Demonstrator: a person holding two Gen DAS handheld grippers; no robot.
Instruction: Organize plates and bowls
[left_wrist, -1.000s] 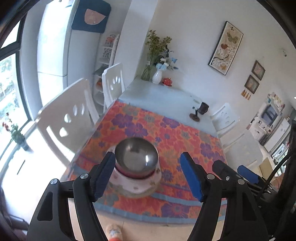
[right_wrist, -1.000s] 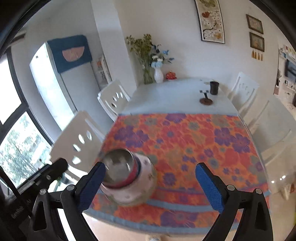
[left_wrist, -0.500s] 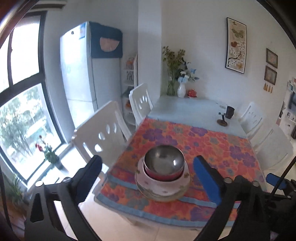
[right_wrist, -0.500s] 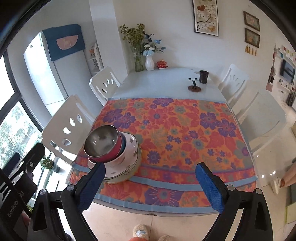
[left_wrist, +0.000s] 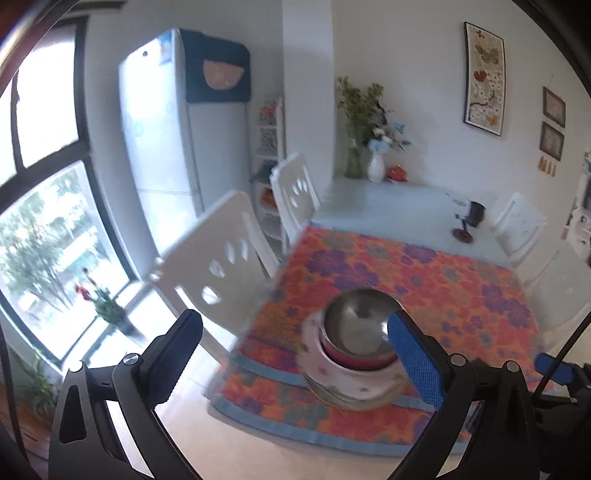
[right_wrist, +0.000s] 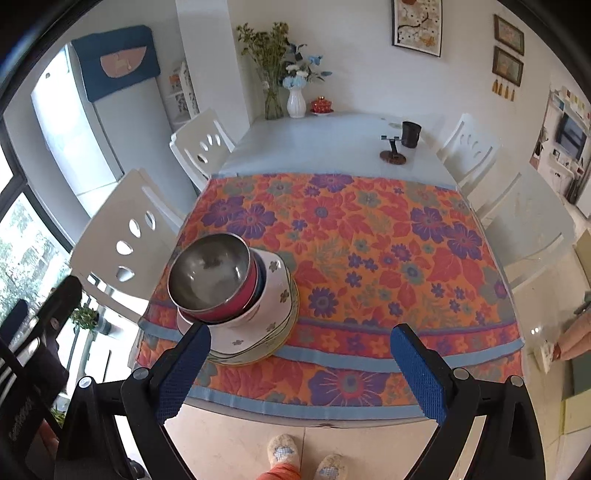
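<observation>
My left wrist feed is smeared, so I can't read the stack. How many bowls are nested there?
Observer: Four. A steel bowl sits in a red bowl, then a blue bowl, then a white floral bowl.
Operator: What's underneath them?
Observer: Stacked plates, near the left front corner of the tablecloth.
Operator: Are the right tongs holding anything?
Observer: No. The right tongs are open and empty, short of the stack.

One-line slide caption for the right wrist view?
Open right gripper facing nested bowls stacked on plates on the floral tablecloth.
</observation>
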